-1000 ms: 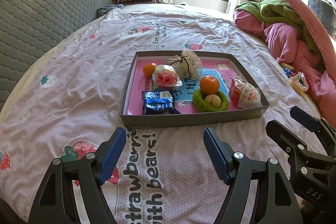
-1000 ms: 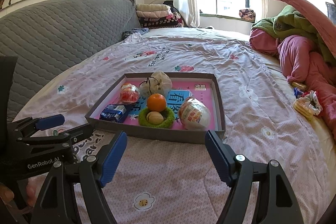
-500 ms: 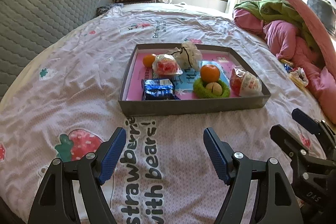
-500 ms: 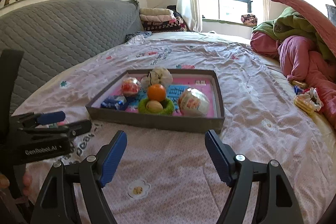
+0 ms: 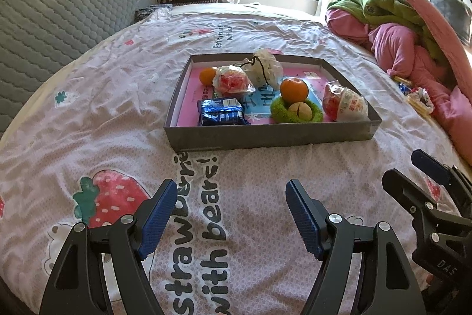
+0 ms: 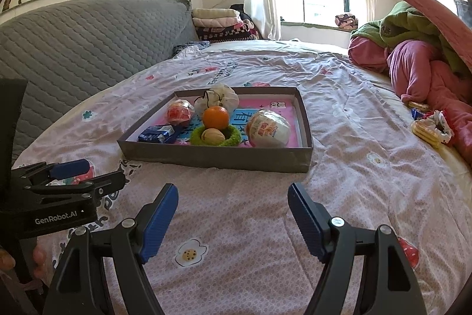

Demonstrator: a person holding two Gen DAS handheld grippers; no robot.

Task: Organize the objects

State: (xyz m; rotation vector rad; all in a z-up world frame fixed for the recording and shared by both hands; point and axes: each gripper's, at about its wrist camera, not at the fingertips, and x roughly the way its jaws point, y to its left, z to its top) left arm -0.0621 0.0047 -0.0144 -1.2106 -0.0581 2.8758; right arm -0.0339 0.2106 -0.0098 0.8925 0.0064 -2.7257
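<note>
The left hand-held gripper [image 5: 230, 214] is hovering over the bed [image 5: 88, 114], its blue pads spread wide with nothing between them. Ahead, a grey tray [image 5: 265, 135] is sitting on the strawberry-print sheet. Inside it, a blue snack packet [image 5: 221, 112] is lying near the front wall, an orange [image 5: 294, 89] is resting against a green ring [image 5: 317, 112] that is cradling a walnut [image 5: 299, 110], and a wrapped bun [image 5: 345, 105] is leaning at the right end. The right hand-held gripper [image 5: 424, 179] is poking in at the lower right, apart from the tray.
</note>
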